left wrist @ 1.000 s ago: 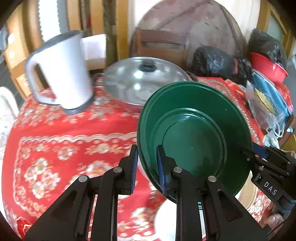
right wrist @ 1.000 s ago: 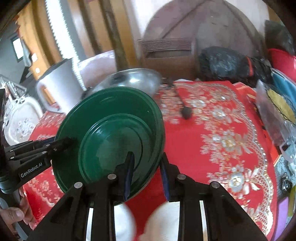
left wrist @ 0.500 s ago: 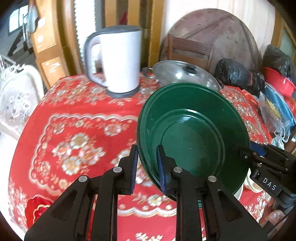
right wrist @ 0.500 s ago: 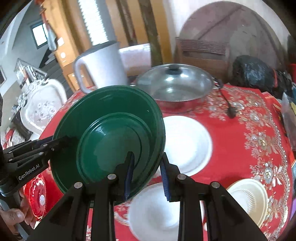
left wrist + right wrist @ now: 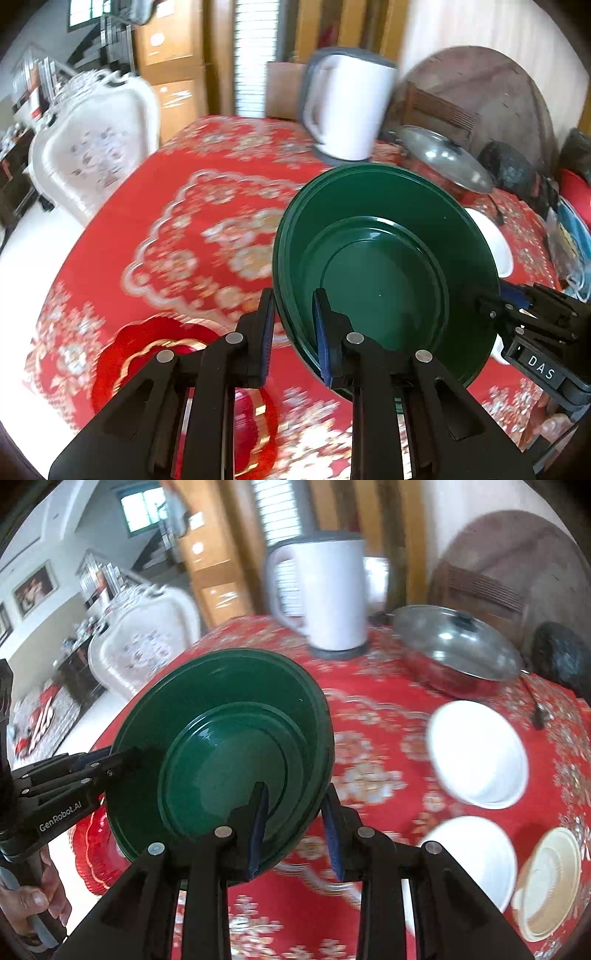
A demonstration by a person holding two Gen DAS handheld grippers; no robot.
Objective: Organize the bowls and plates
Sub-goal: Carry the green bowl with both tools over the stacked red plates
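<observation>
A deep green plate [image 5: 384, 273] hangs tilted above the red tablecloth, held at two opposite edges. My left gripper [image 5: 293, 332] is shut on its near left rim and also shows at the left of the right wrist view, left gripper [image 5: 122, 757]. My right gripper [image 5: 294, 827] has the plate's [image 5: 229, 746] right rim between its blue pads. Its jaws are opening slightly, and the pads still touch the rim. From the left wrist view, the right gripper [image 5: 484, 295] shows at the plate's far edge. A red plate [image 5: 147, 350] with a gold rim lies below the left gripper.
Two white bowls [image 5: 480, 753] [image 5: 476, 853] and a cream bowl [image 5: 546, 882] sit on the right of the table. A white kettle [image 5: 321, 598] and a lidded steel pan [image 5: 458, 650] stand at the back. A white chair [image 5: 96, 147] is off the left edge. A hand [image 5: 33, 897] grips the left tool.
Both grippers have carried the green plate leftward across the table. The kettle and pan have slid right in view. The red plate and the white chair have come into view.
</observation>
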